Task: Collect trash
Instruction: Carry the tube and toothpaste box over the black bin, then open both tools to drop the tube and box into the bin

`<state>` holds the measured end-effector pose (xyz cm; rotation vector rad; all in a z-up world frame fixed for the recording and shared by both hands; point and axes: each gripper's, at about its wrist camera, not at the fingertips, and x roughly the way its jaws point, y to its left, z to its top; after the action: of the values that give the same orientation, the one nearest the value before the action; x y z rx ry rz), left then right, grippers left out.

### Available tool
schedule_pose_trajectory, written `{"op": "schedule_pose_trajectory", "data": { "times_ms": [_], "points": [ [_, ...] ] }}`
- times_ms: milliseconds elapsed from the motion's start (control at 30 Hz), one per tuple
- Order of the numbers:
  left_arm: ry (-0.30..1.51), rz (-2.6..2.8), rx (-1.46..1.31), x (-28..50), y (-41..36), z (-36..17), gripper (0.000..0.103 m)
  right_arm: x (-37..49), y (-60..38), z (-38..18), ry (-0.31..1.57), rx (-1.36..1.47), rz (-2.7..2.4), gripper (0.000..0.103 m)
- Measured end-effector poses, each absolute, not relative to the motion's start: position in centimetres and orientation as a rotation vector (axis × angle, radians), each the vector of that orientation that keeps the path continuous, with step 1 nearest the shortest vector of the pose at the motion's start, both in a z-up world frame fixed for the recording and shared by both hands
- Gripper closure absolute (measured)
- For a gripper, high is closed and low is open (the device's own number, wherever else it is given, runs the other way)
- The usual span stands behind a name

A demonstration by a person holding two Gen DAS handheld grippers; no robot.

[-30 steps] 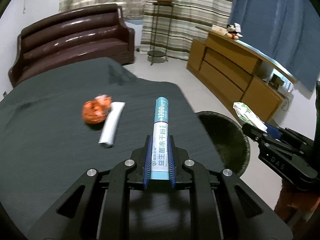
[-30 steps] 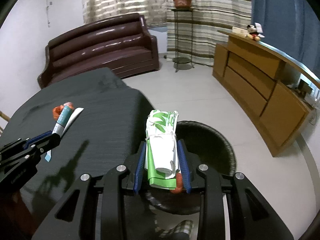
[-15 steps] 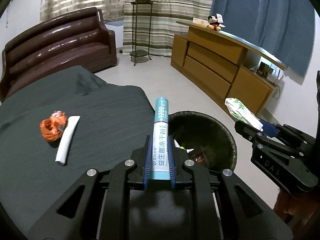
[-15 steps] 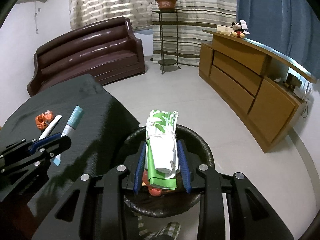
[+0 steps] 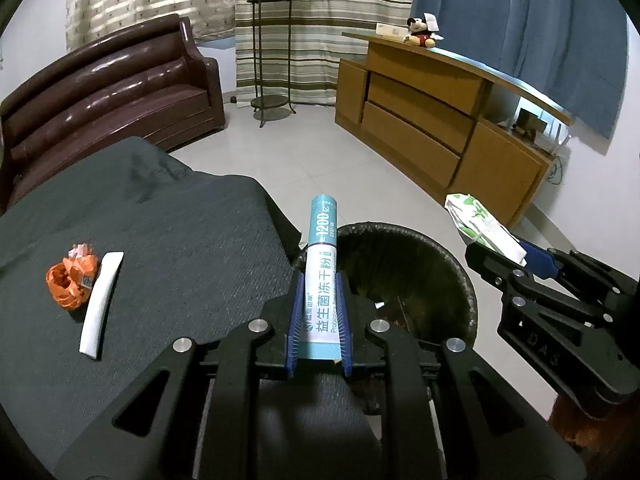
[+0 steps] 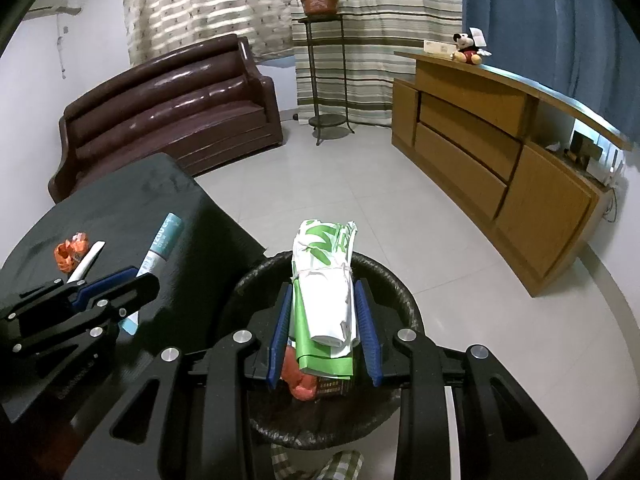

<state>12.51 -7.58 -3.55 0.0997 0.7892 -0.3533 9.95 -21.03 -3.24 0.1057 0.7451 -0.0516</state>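
Bin (image 6: 404,304) below | left claw (image 5: 319,312) pinching tube (image 5: 322,272) | right claw (image 6: 323,320) pinching packet (image 6: 326,280)

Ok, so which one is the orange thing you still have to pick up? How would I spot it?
Find the big dark grey table in front of the brown sofa. Two bits of trash lie side by side on it, away from the black bin. The orange wrapper is the crumpled, lumpy one; the white sachet touching it is flat, long and plain.

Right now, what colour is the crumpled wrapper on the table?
Orange wrapper; the left wrist view shows it best.
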Motion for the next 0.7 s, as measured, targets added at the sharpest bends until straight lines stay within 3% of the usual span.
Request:
{"op": "schedule_pose_trajectory", "data": {
  "times_ms": [333, 400, 467, 700],
  "points": [
    [0.809, -0.355, 0.12, 13.6, -8.8, -4.2, 0.084, 10.6, -21.6, -3.9, 0.752, 0.131, -0.062, 0.071],
    [0.811, -0.349, 0.114, 13.7, -8.7, -4.2, 0.065, 10.8, -21.6, -3.9, 0.756, 0.139, -0.065, 0.069],
    [0.804, -0.34, 0.102, 13.8, -8.6, -4.1, 0.057, 10.9, -21.9, -4.1, 0.76, 0.15, -0.071, 0.066],
    [0.812, -0.332, 0.078, 14.1, -8.2, -3.8, 0.049, 10.9, -22.2, -4.0, 0.76, 0.168, -0.086, 0.058]
  ]
}}
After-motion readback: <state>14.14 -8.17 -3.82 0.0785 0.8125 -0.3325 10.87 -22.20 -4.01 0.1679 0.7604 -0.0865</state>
